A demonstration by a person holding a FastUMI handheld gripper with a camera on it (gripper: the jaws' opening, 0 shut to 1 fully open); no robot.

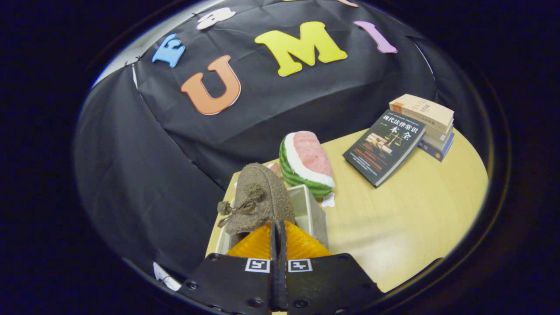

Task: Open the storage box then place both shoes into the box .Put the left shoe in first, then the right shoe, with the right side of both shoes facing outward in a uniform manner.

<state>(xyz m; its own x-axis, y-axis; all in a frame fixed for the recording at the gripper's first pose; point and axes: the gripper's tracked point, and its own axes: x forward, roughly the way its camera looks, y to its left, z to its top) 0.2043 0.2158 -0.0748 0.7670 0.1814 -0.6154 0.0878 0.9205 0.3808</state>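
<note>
One shoe [258, 201], brown and fuzzy with pompoms, sits low centre, pinched at its near edge by the nearly closed jaws of the gripper [278, 236] and hanging over the white box [313, 210] on the counter [407, 218]. Lower it straight, keeping its side turned outward. Inside of box and second shoe are hidden.

One gripper [278, 227], its two fingers pressed close on one fuzzy brown shoe [258, 201]. One white storage box [311, 210] under the shoe. One watermelon slice [306, 162]. One dark book [385, 146] lying flat, one stack of books [426, 124] far right. One table [411, 210].
</note>
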